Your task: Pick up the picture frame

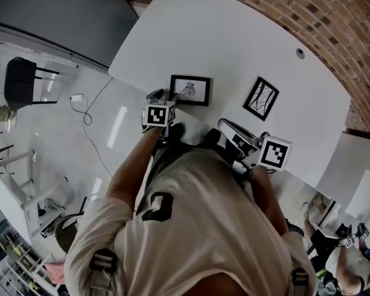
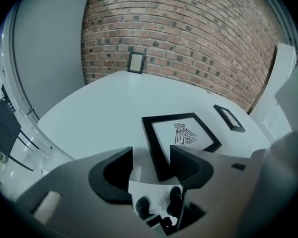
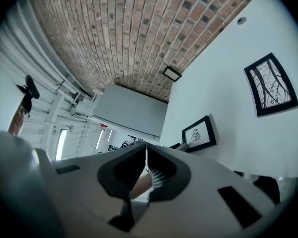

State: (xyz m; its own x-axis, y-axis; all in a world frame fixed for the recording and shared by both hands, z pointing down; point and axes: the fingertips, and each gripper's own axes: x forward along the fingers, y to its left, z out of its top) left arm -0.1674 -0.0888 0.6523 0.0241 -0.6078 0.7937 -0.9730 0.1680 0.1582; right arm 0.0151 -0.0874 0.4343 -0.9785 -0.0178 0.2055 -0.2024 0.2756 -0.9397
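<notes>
Black picture frame (image 2: 181,135) lies flat on the surface (image 2: 99,113) just ahead of the left tool (image 2: 151,165), its near corner between the parted jaws, while the right tool (image 3: 147,155), closed and empty, sits farther off.

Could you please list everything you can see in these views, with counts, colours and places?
table: one, white, against the wall
brick wall: one, red-brown, behind the table
bird picture frame: one, black, flat near the table's near edge
branch picture frame: one, black, flat, right of the bird one
small frame: one, black, upright at the wall
chair: one, black, on the floor, left
left gripper: one, black jaws, open around the bird frame's corner
right gripper: one, black jaws, shut, empty
</notes>
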